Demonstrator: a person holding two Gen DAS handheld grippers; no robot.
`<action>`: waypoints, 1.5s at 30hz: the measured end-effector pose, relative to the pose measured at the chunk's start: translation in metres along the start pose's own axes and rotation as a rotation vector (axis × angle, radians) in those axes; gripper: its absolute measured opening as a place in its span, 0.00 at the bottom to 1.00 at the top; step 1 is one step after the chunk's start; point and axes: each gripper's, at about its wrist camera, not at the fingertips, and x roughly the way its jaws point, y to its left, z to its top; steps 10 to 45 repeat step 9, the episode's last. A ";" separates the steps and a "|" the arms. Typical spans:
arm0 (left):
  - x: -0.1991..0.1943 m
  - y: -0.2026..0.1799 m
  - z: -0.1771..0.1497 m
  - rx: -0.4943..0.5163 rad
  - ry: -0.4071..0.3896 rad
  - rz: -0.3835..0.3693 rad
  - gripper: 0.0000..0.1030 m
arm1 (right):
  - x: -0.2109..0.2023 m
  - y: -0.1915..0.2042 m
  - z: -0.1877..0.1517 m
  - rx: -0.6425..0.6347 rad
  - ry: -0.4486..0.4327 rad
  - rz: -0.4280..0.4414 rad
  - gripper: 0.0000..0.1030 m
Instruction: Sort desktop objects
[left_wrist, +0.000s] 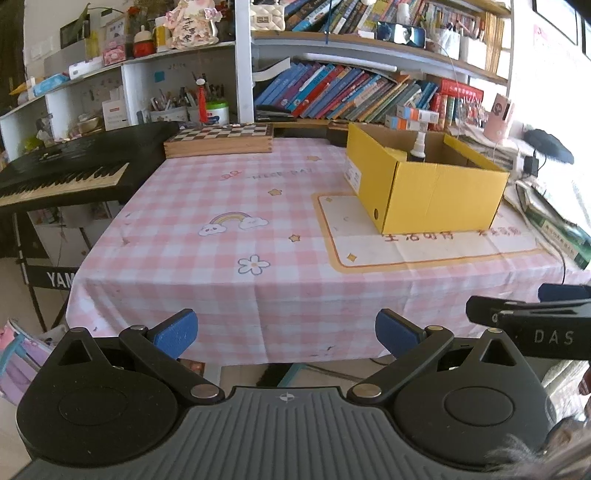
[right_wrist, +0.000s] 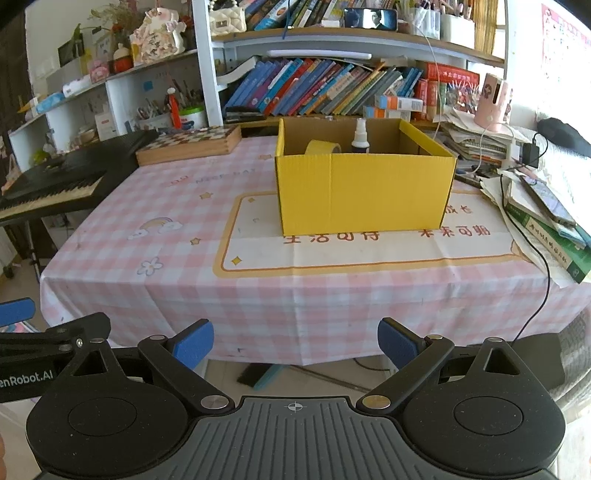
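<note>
Both the left gripper (left_wrist: 286, 332) and right gripper (right_wrist: 295, 341) are spread wide and hold nothing. The spray bottle (right_wrist: 360, 138) and tape roll (right_wrist: 322, 147) sit in the far yellow box (right_wrist: 364, 192). Sorting looks done; next, look for leftovers.

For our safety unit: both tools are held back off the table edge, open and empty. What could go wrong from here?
1. The spray bottle stands upright in the box; a reach inside might topple it.
2. The black cable hangs over the table's right edge; the right tool could snag it.
3. The left tool sits close beside it; they could collide.
</note>
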 end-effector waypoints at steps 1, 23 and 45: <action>0.000 -0.001 0.000 0.006 0.000 0.005 1.00 | 0.000 0.000 0.000 0.000 0.001 0.000 0.95; -0.001 0.001 0.002 0.003 -0.014 0.006 1.00 | 0.004 -0.001 0.001 -0.003 0.015 0.004 0.95; -0.001 0.001 0.002 0.003 -0.014 0.006 1.00 | 0.004 -0.001 0.001 -0.003 0.015 0.004 0.95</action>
